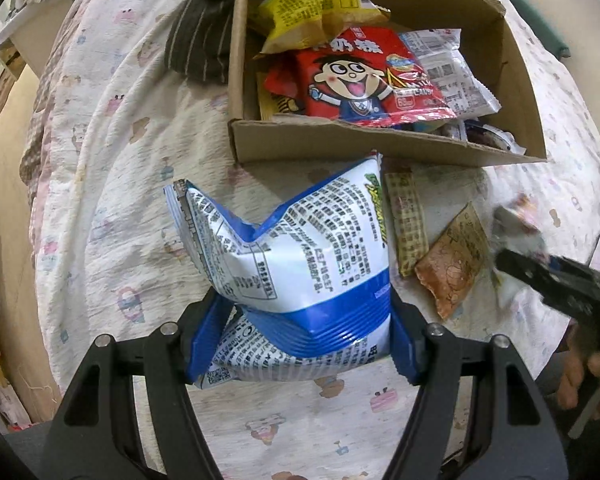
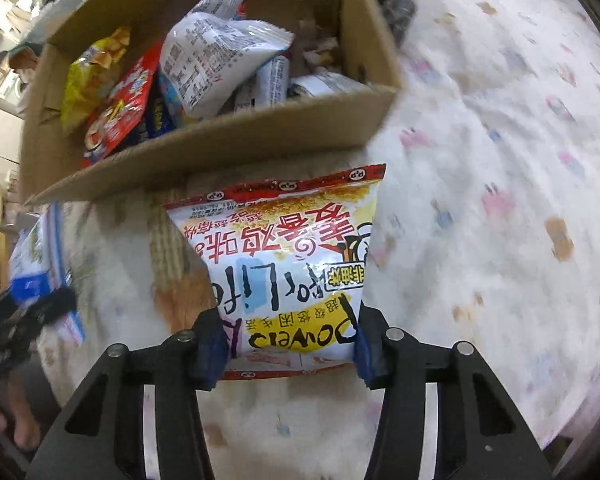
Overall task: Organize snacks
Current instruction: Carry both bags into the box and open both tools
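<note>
left tongs (image 1: pixel 300 344) pointing steeply down, clamped on a blue-and-white bag (image 1: pixel 296 264) by its lower crimped end, blue pads pressed into both sides, the bag buckled in the middle and standing up just in front of the box (image 1: pixel 340 146). right tongs (image 2: pixel 288 350) also angled down, jaws either side of a white-and-red bag (image 2: pixel 296 264), pads (image 2: pixel 210 354) touching its edges near the bottom seam; the grip looks on, the bag lying on the bed (image 2: pixel 480 160) with its top edge close to the box wall. the box sits on the patterned bedcover, already stuffed: a yellow bag (image 1: pixel 316 12) at the back, a red cartoon bag (image 1: pixel 364 76) on top, a white bag (image 1: pixel 452 76) beside it. two small packets (image 1: pixel 448 264) lie on the cover between the two held bags, just short of the box. a dark striped cloth (image 1: pixel 200 44) is bunched against the box's left side. in the left view the right tongs show blurred at the right edge, a hand (image 1: pixel 588 384) under them.
</note>
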Demonstrator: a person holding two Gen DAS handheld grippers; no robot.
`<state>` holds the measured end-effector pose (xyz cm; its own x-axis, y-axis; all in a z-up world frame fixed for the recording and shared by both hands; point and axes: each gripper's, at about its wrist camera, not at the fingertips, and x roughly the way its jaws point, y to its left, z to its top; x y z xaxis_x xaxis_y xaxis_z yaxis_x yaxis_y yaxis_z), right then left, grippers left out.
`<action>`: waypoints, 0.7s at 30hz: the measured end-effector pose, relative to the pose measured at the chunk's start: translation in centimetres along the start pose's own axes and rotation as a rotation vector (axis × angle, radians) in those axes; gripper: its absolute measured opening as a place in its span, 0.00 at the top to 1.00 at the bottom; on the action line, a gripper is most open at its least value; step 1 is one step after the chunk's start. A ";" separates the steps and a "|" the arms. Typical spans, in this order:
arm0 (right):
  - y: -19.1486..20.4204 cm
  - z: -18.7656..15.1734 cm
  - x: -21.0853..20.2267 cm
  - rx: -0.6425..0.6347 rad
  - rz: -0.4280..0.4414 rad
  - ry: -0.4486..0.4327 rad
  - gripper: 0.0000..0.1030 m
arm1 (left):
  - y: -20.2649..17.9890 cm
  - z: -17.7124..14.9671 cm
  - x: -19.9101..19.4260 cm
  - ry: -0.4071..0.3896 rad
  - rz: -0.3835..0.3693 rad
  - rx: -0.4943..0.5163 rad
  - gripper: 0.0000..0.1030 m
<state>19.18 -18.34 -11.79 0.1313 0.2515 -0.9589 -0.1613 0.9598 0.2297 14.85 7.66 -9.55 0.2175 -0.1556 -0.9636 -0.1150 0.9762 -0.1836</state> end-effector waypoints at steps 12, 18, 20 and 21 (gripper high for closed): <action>-0.4 -5.9 -4.1 -0.006 0.113 -0.099 0.51 | -2.6 -0.4 -2.5 -0.050 0.010 0.034 0.34; 0.4 -5.9 -6.6 -0.021 0.179 -0.173 0.51 | -4.9 0.5 -6.4 -0.137 0.009 0.081 0.34; 1.1 -4.8 -7.5 -0.024 0.195 -0.195 0.51 | -5.2 1.5 -7.5 -0.146 -0.016 0.071 0.34; 1.1 -4.5 -8.0 -0.021 0.202 -0.209 0.51 | -5.6 2.0 -8.1 -0.156 -0.017 0.073 0.34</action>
<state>13.50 -19.83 -4.58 0.2923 0.4597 -0.8386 -0.2249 0.8853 0.4069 15.64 3.71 -0.34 0.3669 -0.1523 -0.9177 -0.0407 0.9829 -0.1794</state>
